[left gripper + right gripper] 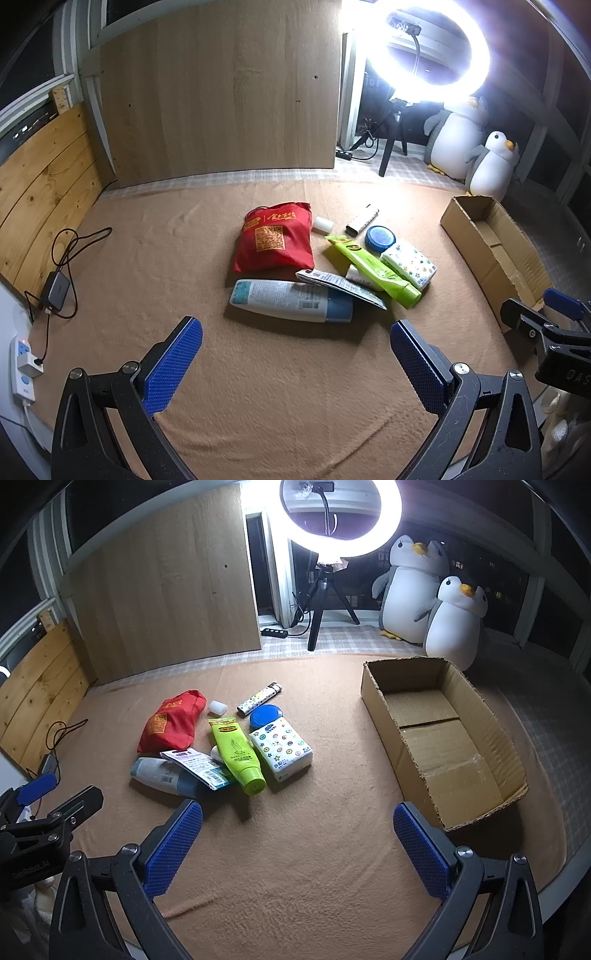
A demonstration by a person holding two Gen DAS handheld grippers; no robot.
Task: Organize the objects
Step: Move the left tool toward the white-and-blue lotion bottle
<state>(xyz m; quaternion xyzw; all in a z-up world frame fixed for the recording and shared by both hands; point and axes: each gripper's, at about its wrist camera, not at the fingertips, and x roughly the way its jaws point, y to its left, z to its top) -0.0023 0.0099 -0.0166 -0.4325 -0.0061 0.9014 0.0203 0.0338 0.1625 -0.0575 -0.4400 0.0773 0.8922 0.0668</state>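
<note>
A pile of small things lies on the tan blanket: a red bag, a white and blue bottle on its side, a green tube, a flat printed packet, a tissue pack, a blue round tin, a lighter and a small white cylinder. An open cardboard box stands to the right with nothing in it. My left gripper hovers open just short of the bottle. My right gripper hangs open between pile and box.
A wooden panel stands at the back. A ring light on a tripod and two plush penguins are behind the box. A power strip, an adapter and cables lie at the left by wood planks.
</note>
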